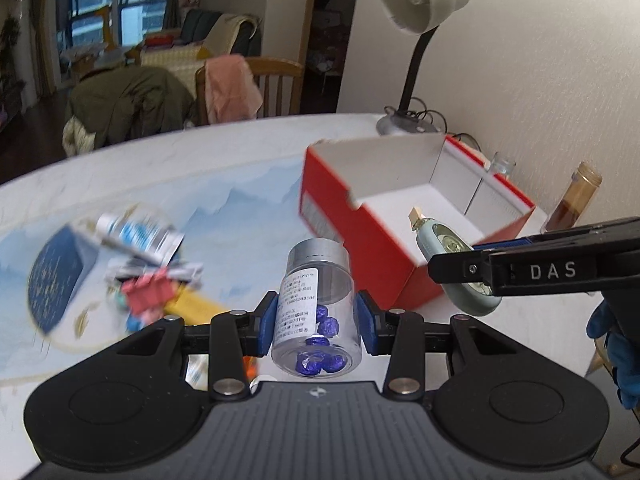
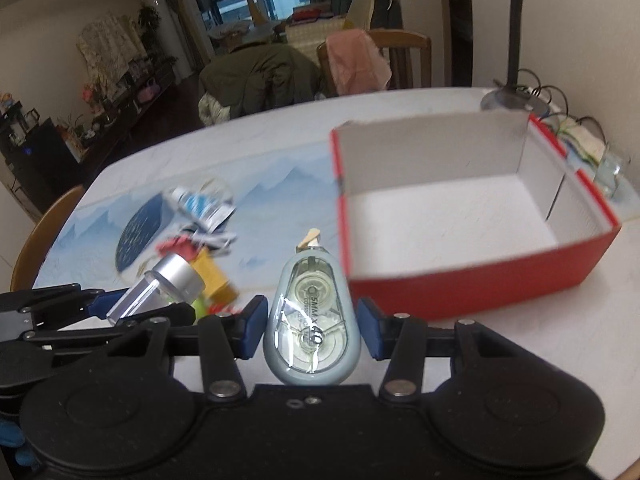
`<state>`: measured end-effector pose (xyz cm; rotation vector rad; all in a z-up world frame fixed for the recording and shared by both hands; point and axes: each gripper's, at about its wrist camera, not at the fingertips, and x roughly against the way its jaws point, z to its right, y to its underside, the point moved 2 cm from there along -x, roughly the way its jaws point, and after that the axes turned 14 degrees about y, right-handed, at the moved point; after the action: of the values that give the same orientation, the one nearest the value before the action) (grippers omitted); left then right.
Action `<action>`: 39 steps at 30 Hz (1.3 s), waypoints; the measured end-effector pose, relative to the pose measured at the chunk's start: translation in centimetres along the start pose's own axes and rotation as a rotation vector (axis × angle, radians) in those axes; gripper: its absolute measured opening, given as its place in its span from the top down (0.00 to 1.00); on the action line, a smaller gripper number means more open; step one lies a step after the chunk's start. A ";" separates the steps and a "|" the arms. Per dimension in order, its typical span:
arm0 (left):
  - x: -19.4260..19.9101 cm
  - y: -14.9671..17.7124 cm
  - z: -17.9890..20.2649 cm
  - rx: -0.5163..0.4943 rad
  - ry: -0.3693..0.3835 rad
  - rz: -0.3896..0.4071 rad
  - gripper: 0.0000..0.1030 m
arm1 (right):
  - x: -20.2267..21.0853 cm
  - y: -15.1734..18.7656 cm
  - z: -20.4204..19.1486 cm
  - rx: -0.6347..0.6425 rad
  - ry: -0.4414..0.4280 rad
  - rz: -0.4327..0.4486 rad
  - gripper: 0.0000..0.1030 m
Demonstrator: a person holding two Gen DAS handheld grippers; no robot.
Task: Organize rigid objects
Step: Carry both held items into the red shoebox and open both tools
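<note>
My left gripper (image 1: 317, 322) is shut on a clear plastic jar (image 1: 318, 312) with a silver lid and blue foil pieces inside, held above the table. It also shows in the right wrist view (image 2: 160, 290). My right gripper (image 2: 312, 326) is shut on a grey-blue correction tape dispenser (image 2: 312, 320), held just in front of the near left corner of the red box (image 2: 480, 292). In the left wrist view the dispenser (image 1: 452, 256) hangs over the near right wall of the red box (image 1: 360, 248), whose white inside looks empty.
A blurred pile lies on the blue mountain-print table mat (image 1: 240, 216): a dark blue booklet (image 1: 56, 276), a tube (image 1: 136, 232), red and yellow packets (image 1: 160, 292). A desk lamp (image 1: 412, 40), a glass (image 1: 500, 166) and an amber bottle (image 1: 572, 200) stand behind the box by the wall.
</note>
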<state>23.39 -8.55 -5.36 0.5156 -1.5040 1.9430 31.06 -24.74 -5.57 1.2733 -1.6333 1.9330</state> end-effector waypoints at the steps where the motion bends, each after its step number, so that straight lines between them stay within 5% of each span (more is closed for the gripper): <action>1: -0.5 -0.6 0.4 -0.003 0.001 0.001 0.61 | -0.2 -0.5 0.6 -0.001 0.001 0.006 0.53; 11: -6.3 -6.3 4.2 -0.032 0.004 -0.003 0.61 | -2.4 -4.1 6.9 -0.023 0.034 0.036 0.53; 26: -15.2 -10.7 7.3 -0.024 -0.008 -0.062 0.61 | -6.4 -6.8 14.0 -0.016 0.082 0.038 0.53; 39: -23.5 -11.5 7.3 0.001 -0.011 -0.192 0.61 | -12.6 -6.7 15.6 0.101 0.102 -0.094 0.53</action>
<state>47.90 -19.18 -10.14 0.6476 -1.4057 1.7960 49.51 -33.08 -11.75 1.2429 -1.4181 2.0108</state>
